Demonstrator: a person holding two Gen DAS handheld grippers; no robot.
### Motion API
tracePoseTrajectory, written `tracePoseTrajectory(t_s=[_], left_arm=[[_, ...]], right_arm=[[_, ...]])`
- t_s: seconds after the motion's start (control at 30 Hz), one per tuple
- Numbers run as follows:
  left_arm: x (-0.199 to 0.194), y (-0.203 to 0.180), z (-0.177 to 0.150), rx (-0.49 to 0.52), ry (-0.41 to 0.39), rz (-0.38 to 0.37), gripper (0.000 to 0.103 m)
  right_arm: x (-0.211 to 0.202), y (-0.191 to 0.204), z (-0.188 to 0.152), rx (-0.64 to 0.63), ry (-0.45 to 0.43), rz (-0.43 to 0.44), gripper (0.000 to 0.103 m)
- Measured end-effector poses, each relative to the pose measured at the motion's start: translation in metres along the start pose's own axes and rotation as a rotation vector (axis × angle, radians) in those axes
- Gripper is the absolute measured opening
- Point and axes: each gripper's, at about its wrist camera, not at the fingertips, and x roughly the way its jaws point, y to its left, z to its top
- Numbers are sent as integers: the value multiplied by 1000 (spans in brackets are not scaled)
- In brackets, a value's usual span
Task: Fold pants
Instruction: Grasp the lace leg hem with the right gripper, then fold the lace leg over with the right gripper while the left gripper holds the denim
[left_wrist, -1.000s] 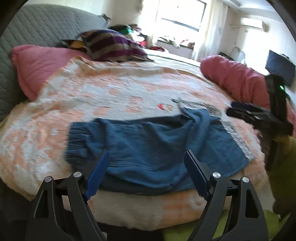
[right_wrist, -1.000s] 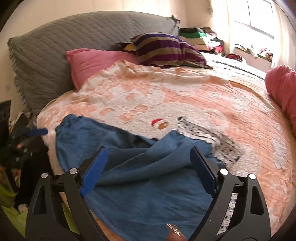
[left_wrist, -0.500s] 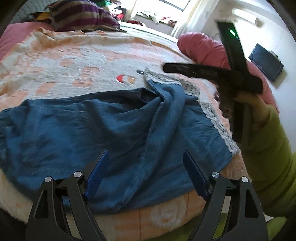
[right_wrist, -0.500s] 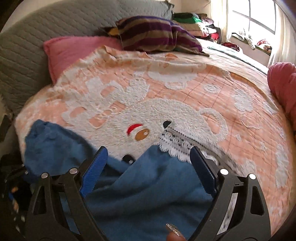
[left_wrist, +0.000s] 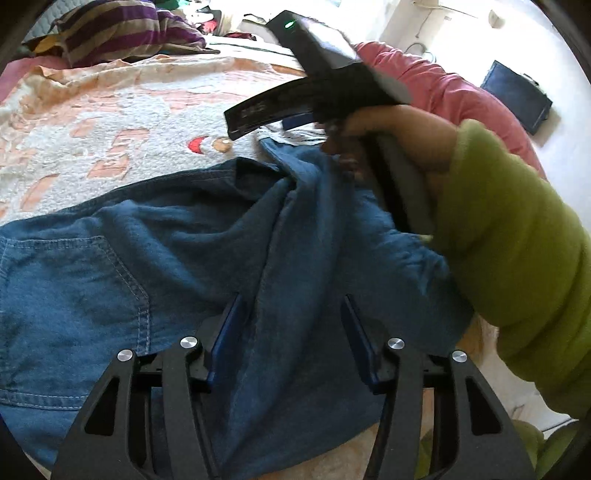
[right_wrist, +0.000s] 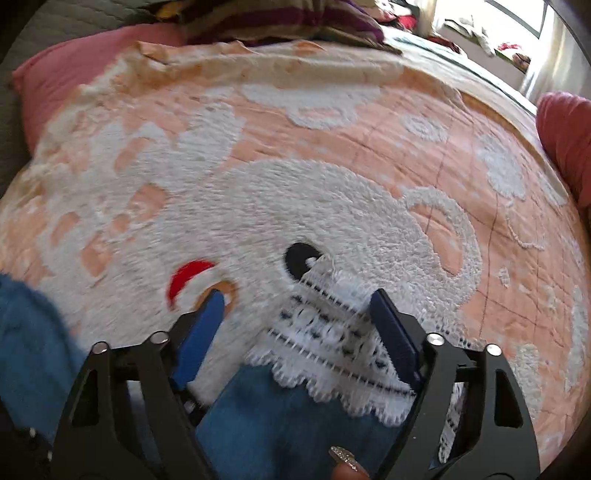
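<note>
Blue denim pants (left_wrist: 177, 258) with a white lace hem (right_wrist: 332, 339) lie crumpled on the bed. My left gripper (left_wrist: 291, 306) is open, low over the denim near the bed's front edge, with a fold of cloth between its blue pads. My right gripper (right_wrist: 295, 302) is open, its pads either side of the lace hem of the far leg, touching or just above the cloth. The right gripper also shows in the left wrist view (left_wrist: 295, 107), held by a hand in a green sleeve (left_wrist: 517, 240).
The bed has a peach and white blanket (right_wrist: 332, 147) with a bear pattern. A pink pillow (right_wrist: 74, 74) and a striped pillow (left_wrist: 122, 33) lie at the head. A red bolster (left_wrist: 461, 96) runs along the far right side.
Both grippers have moved down and forward close to the pants. The right gripper has come over the lace hem. The left has narrowed somewhat over a denim fold.
</note>
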Motion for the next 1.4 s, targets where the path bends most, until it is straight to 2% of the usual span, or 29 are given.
tracePoseTrajectory(t_s=[0.03,0.1,0.2,0.23,0.37,0.6,0.67,0.7,0.83,0.87,1.07,1.2,1.4], left_arm=[[-1,0,0,-1,-3,-5,52],[-1,1,-1,-5,-5,-13,52],[-4,4,-1,-14,-15,-22,54],[-5,5,-2,-16,-17,-23,54],[-6,7,-4,-23,-30,-32,64],[-9,4,-5,-1,-68,7,64],[-7,5,-2,5,-73,25,57],[-6,5,-2,10,-72,31,45],[-6,2,-4,45,-69,67,19],[-7,2,-4,47,-68,66,4],[-26,-11,-11,128,-110,66,2],[-45,-20,-20,184,-141,75,2],[-60,-25,-34,217,-137,80,2]], right_arm=[[2,-2,0,2,-1,-1,54],[2,-9,1,15,-10,12,30],[-17,-25,-3,60,-56,73,10],[-24,-30,-5,73,-70,77,8],[-63,-54,-24,126,-140,109,7],[-136,-91,-76,205,-250,134,7],[-150,-95,-91,217,-259,126,7],[-154,-96,-97,223,-259,126,7],[-176,-109,-130,265,-266,126,7],[-181,-112,-137,272,-267,118,7],[-204,-119,-180,304,-231,124,7],[-218,-120,-211,347,-225,160,7],[-218,-110,-249,368,-149,207,7]])
